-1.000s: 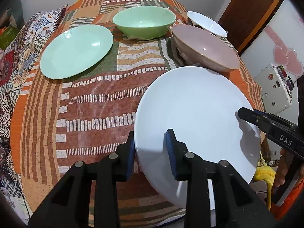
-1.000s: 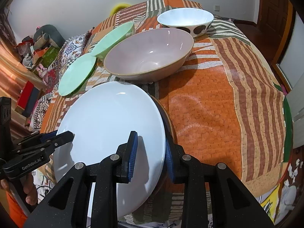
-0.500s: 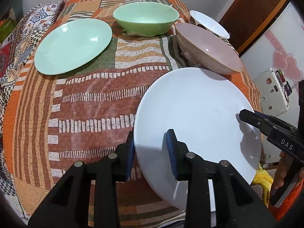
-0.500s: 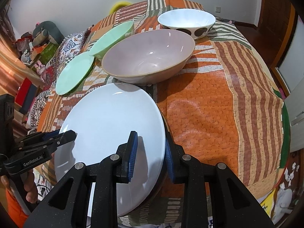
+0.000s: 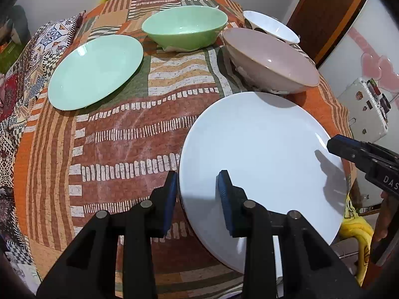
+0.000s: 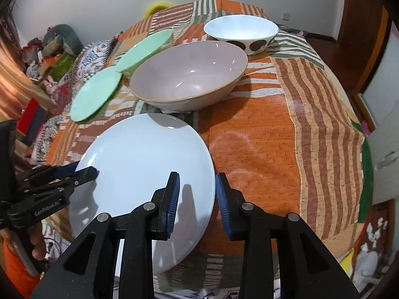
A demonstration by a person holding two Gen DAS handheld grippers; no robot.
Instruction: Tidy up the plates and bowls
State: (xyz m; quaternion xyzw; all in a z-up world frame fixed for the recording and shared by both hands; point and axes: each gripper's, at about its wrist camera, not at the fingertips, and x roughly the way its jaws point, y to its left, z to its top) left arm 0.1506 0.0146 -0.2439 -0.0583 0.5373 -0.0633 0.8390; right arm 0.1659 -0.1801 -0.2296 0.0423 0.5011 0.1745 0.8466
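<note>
A large white plate (image 5: 261, 149) (image 6: 144, 162) lies low over the patterned tablecloth (image 5: 124, 137), with its near part past the table's front edge. My left gripper (image 5: 198, 194) (image 6: 82, 170) is shut on its left rim. My right gripper (image 6: 197, 194) (image 5: 335, 145) straddles the opposite rim; its jaws are opening, and the pads still touch the plate. Behind stand a pink bowl (image 5: 271, 59) (image 6: 189, 74), a green bowl (image 5: 184, 27) (image 6: 144, 49), a white bowl with brown dots (image 6: 242, 32) (image 5: 271, 27), and a mint green plate (image 5: 96, 71) (image 6: 96, 97).
The tablecloth (image 6: 274, 137) drops off at the near and right edges. A white appliance (image 5: 366, 107) and a wooden door stand to the right. Toys and clutter (image 6: 57, 39) fill the far left. A person's hand (image 6: 37, 246) holds the left gripper.
The white plate has settled a little lower toward the cloth; the dark gap under its right rim has gone. Both grippers have stayed at the rim.
</note>
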